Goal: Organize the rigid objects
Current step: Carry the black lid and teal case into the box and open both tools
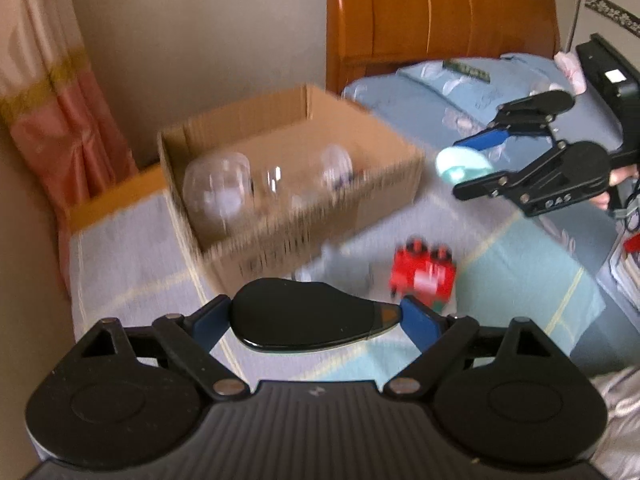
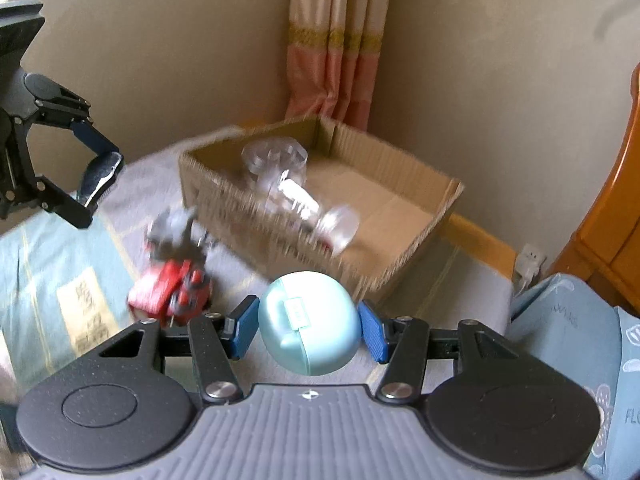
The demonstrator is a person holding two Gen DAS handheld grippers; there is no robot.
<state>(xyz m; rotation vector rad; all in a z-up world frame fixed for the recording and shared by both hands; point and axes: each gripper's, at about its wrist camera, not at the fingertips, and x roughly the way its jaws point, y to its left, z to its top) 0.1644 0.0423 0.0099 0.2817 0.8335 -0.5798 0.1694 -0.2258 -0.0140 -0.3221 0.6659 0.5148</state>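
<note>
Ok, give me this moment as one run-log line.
left claw: shut on black oval object | right claw: shut on mint round case | cardboard box: clear containers inside | red toy: on bed

A flat black oval object (image 1: 308,316) sits clamped crosswise in the left tongs (image 1: 310,320); the right tongs (image 2: 308,326) grip a pale-blue round case (image 2: 310,322).

Our left gripper (image 1: 314,318) is closed on a flat black object (image 1: 308,316), both blue pads (image 1: 416,322) pressed against its ends. Our right gripper (image 2: 308,326) clamps a pale teal rounded case (image 2: 308,322) between its blue pads (image 2: 245,326). Seen from the left wrist, our right gripper (image 1: 466,162) sits ahead and to the right, fingers pointing left.
</note>
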